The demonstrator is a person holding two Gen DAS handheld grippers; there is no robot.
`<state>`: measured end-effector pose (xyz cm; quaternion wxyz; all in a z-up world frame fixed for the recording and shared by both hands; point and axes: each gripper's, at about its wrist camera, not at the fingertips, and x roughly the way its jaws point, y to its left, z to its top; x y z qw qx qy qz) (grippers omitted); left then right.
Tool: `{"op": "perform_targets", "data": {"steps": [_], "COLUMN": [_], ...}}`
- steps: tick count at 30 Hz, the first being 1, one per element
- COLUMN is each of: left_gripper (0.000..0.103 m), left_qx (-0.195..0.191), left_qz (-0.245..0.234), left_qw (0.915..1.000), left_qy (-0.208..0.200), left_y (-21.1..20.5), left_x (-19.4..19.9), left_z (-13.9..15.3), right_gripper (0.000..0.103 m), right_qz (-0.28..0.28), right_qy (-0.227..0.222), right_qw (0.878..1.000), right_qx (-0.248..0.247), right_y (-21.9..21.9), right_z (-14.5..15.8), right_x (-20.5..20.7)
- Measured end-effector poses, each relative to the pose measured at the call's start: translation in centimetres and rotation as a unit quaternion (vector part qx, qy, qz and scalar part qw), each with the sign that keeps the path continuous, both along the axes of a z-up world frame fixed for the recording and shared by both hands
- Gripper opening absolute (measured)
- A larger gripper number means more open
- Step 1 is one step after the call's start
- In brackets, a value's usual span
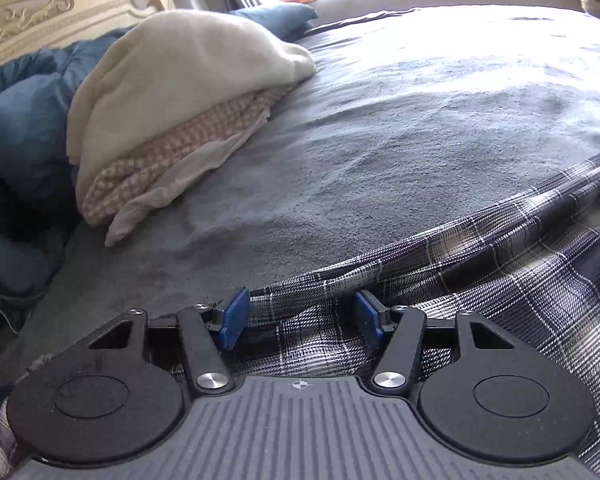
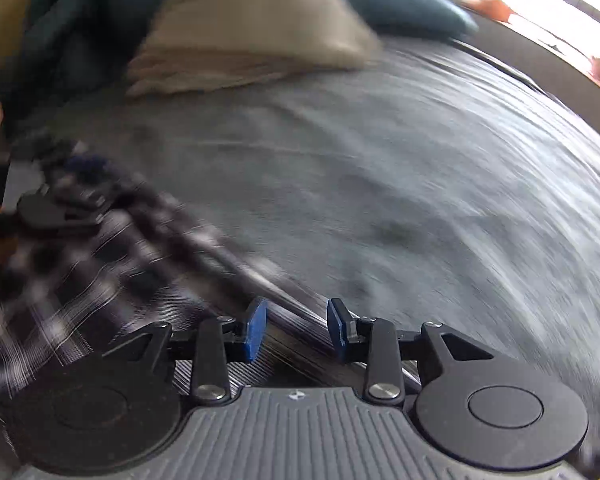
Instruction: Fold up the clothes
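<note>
A dark plaid garment (image 1: 500, 264) with white lines lies on the grey bedspread (image 1: 380, 128), its folded edge running from lower left to upper right. My left gripper (image 1: 302, 318) sits low over the garment's near end. Its blue pads (image 1: 234, 316) stand apart, with plaid cloth lying loose between and below them. The right wrist view is smeared by motion. There the plaid garment (image 2: 100, 272) fills the lower left. My right gripper (image 2: 298, 330) is open, and the garment's folded edge passes between its pads without being pinched. The left gripper's black linkage (image 2: 56, 210) shows at the left.
A pile of cream and checked cloths (image 1: 180, 92) rests at the back left against a blue duvet (image 1: 16, 128) and an ornate headboard (image 1: 40, 12). A blue pillow (image 1: 276, 16) lies behind the pile. Bright window light falls on the far right of the bed.
</note>
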<state>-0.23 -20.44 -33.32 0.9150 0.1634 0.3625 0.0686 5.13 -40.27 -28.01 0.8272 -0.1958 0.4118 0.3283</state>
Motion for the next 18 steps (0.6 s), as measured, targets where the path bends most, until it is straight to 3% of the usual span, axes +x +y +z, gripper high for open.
{"op": "perform_targets", "data": {"steps": [4,5,8,11,16,18], "left_gripper": [0.058,0.058,0.058,0.058,0.062,0.062], "left_qx": [0.005,0.005,0.0,-0.01,0.004,0.002], "left_qz": [-0.006,-0.007,-0.006,0.0,0.003,0.01], "left_qw": [0.9999,0.9999,0.9999,0.9999,0.9998,0.9997], "left_qy": [-0.007,-0.009,-0.013,-0.013,-0.019,-0.021], "left_y": [0.0,0.0,0.1,0.3,0.2,0.3], "left_x": [-0.1,-0.1,0.0,0.5,0.8,0.9], "left_z": [-0.1,-0.1,0.0,-0.1,-0.4,0.0], "right_gripper": [0.031,0.014,0.002,0.002,0.003,0.012], "right_qz": [0.046,0.044,0.027,0.013,-0.017,-0.037], "right_qy": [-0.002,0.002,-0.008,-0.029,-0.033,-0.039], "right_qw": [0.998,0.998,0.999,0.998,0.998,0.997], "right_qx": [-0.048,-0.052,-0.047,-0.049,-0.06,-0.059], "right_y": [3.4,3.5,3.5,3.4,3.9,3.7], "right_z": [-2.6,-2.9,-2.4,-2.0,-4.1,-4.4], "right_x": [0.8,1.0,0.9,0.6,1.4,1.7]}}
